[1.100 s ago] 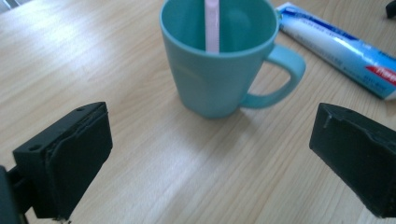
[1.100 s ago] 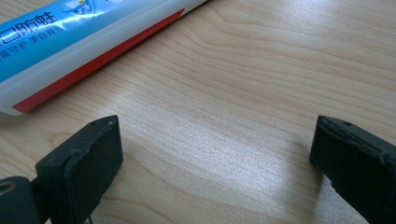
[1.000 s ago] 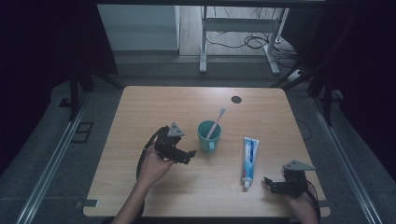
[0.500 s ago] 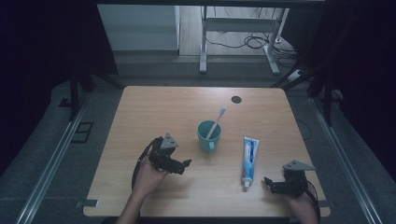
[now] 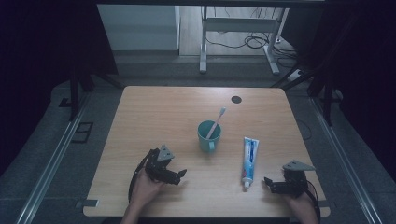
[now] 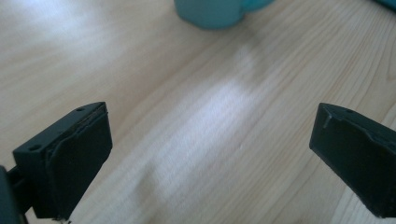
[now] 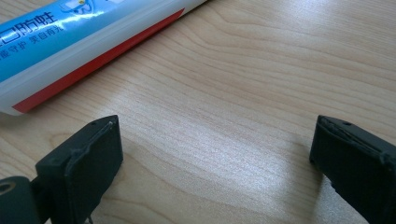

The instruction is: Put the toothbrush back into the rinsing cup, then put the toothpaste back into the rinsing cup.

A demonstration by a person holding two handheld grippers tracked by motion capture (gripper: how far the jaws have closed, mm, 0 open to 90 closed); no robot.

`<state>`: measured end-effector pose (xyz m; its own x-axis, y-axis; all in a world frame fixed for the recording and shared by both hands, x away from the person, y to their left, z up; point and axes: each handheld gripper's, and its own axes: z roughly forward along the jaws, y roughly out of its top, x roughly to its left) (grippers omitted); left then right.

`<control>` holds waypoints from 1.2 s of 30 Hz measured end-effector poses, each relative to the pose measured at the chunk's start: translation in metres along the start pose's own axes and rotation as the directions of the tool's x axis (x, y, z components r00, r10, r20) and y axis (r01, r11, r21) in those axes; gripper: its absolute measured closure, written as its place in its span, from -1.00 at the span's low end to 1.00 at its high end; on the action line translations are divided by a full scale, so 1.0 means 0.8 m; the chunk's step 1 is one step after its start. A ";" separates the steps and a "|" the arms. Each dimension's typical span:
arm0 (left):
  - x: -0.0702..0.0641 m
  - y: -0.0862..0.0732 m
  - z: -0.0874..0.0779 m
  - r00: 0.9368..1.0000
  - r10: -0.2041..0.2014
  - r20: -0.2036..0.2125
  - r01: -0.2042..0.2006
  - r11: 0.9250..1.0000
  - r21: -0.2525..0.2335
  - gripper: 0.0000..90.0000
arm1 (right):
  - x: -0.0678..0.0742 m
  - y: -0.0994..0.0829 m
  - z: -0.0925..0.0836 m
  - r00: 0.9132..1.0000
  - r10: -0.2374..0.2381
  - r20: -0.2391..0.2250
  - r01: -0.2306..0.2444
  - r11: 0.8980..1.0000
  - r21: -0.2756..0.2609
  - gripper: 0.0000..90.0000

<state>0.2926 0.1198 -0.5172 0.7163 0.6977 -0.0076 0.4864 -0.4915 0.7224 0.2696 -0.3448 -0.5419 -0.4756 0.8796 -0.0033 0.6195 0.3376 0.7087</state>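
Wooden worktop [image 5: 154, 112] | left tool [image 5: 178, 173] released, empty, cup [image 5: 206, 136] at 1 o'clock | right tool [image 5: 268, 182] released, toothpaste tube [image 5: 248, 157] at 11 o'clock, just beside | risk: a low reach may nudge the tube or tip the cup with its toothbrush [image 5: 216, 122].

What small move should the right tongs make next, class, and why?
Probably slide toward the toothpaste and straddle it: the right tongs are open and empty just beside the tube, which lies flat on the table next to the cup.
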 end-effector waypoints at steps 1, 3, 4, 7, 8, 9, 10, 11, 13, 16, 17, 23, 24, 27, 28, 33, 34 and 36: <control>-0.001 -0.004 0.002 1.000 -0.002 -0.003 0.002 1.000 0.005 -1.00 | 0.000 0.000 0.000 1.000 0.000 0.000 0.000 1.000 0.000 -0.95; -0.002 -0.010 0.004 1.000 -0.009 0.001 0.009 1.000 0.011 -1.00 | 0.000 0.000 0.000 1.000 0.001 0.000 -0.001 1.000 0.001 -0.95; -0.002 -0.014 0.006 1.000 -0.014 0.002 0.014 1.000 0.014 -1.00 | 0.000 0.000 0.000 1.000 0.001 0.000 -0.001 1.000 0.001 -0.95; -0.004 -0.021 0.011 1.000 -0.013 -0.005 0.013 0.999 0.036 -1.00 | 0.000 0.000 0.000 1.000 0.002 0.000 -0.002 1.000 0.001 -0.95; -0.004 -0.023 0.012 1.000 -0.010 -0.006 0.011 0.999 0.041 -1.00 | 0.000 0.000 0.000 1.000 0.002 0.000 -0.002 1.000 0.001 -0.95; -0.005 -0.024 0.013 1.000 -0.008 -0.009 0.009 0.999 0.048 -1.00 | 0.000 0.000 0.000 1.000 0.002 0.000 -0.002 1.000 0.001 -0.95; -0.005 -0.025 0.014 1.000 -0.005 -0.009 0.006 0.998 0.055 -1.00 | 0.000 0.000 0.000 1.000 0.002 0.000 -0.002 1.000 0.001 -0.95; -0.006 -0.027 0.015 1.000 -0.005 -0.011 0.005 0.998 0.061 -1.00 | 0.000 0.000 0.000 1.000 0.002 0.000 -0.002 1.000 0.001 -0.95; -0.006 -0.029 0.018 1.000 0.001 -0.015 0.001 0.997 0.079 -1.00 | 0.000 0.000 0.000 1.000 0.001 0.000 -0.001 1.000 0.000 -0.95; -0.006 -0.029 0.019 1.000 -0.015 -0.005 0.015 0.997 0.078 -1.00 | 0.000 0.000 0.000 1.000 0.002 0.000 -0.002 1.000 0.001 -0.95; -0.006 -0.029 0.019 1.000 -0.016 -0.006 0.016 0.997 0.080 -1.00 | 0.000 0.000 0.000 1.000 0.002 0.000 -0.002 1.000 0.001 -0.95; -0.006 -0.029 0.020 1.000 -0.029 -0.006 0.029 0.996 0.083 -1.00 | 0.000 0.000 -0.001 1.000 0.004 -0.002 -0.004 1.000 -0.002 -0.94; -0.006 -0.029 0.020 1.000 -0.028 -0.006 0.029 0.996 0.083 -1.00 | 0.000 0.000 -0.001 1.000 0.005 -0.001 -0.005 1.000 -0.002 -0.94; -0.006 -0.029 0.020 1.000 -0.028 -0.005 0.029 0.996 0.083 -1.00 | 0.001 0.000 -0.001 1.000 0.011 0.000 -0.011 1.000 -0.003 -0.94; -0.006 -0.029 0.020 1.000 -0.029 -0.005 0.029 0.996 0.083 -1.00 | 0.001 0.000 -0.001 1.000 0.018 -0.003 -0.018 1.000 -0.004 -0.93; -0.005 -0.029 0.019 1.000 -0.026 -0.005 0.026 0.996 0.085 -1.00 | -0.001 0.002 -0.006 0.999 0.040 -0.012 -0.040 0.999 -0.014 -0.93; -0.005 -0.029 0.019 1.000 -0.026 -0.006 0.027 0.996 0.085 -1.00 | -0.001 0.002 -0.006 0.999 0.043 -0.016 -0.043 0.999 -0.013 -0.92; -0.006 -0.029 0.019 1.000 -0.027 -0.007 0.027 0.996 0.085 -1.00 | -0.001 0.004 -0.008 0.998 0.053 -0.028 -0.053 0.999 -0.012 -0.92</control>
<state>0.2858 0.1201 -0.5447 0.6997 0.7141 -0.0221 0.5464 -0.5149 0.6605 0.2678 -0.3466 -0.5354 -0.4600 0.8863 0.0541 0.6364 0.2866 0.7161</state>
